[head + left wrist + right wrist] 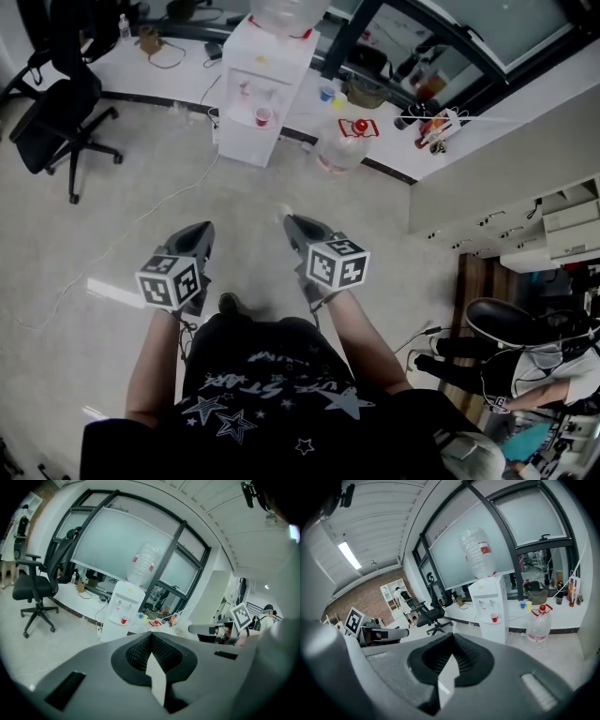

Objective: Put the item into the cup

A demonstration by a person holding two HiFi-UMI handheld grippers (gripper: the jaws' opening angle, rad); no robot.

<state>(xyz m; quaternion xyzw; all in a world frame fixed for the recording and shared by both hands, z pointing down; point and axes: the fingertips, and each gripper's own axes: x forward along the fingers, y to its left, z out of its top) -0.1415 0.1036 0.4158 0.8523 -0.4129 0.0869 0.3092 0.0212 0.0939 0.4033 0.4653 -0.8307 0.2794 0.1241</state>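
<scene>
Red cup [263,116] stands upright on the tap shelf of the white water dispenser [261,86], under the taps. Same cup shows in the left gripper view [123,620] and the right gripper view [494,617]. Which thing is the item: cannot tell from any view.

Dispenser carries an upturned clear bottle [478,552] with a red label. It stands against a long white ledge [178,66] under dark-framed windows. On that ledge, right of the dispenser: a blue cup [325,94] and a yellow cup [339,97], side by side. On the floor just right of the dispenser: a clear water jug [342,145] with a red cap, upright.

Left gripper [197,234] and right gripper [298,228] are held low in front of the person's body, well apart from the dispenser, both pointing toward it, over bare pale floor [112,234]. Marker cubes face the head camera.

Left gripper: ribbed jaws pressed together at the tip, nothing between them. Right gripper: jaws likewise closed tip to tip, holding nothing. Each gripper view catches the other gripper off to the side, level with it.

Black office chair [56,103] stands on the floor at far left, near the ledge. A second person [534,375], seated, shows at the lower right edge of the head view.
</scene>
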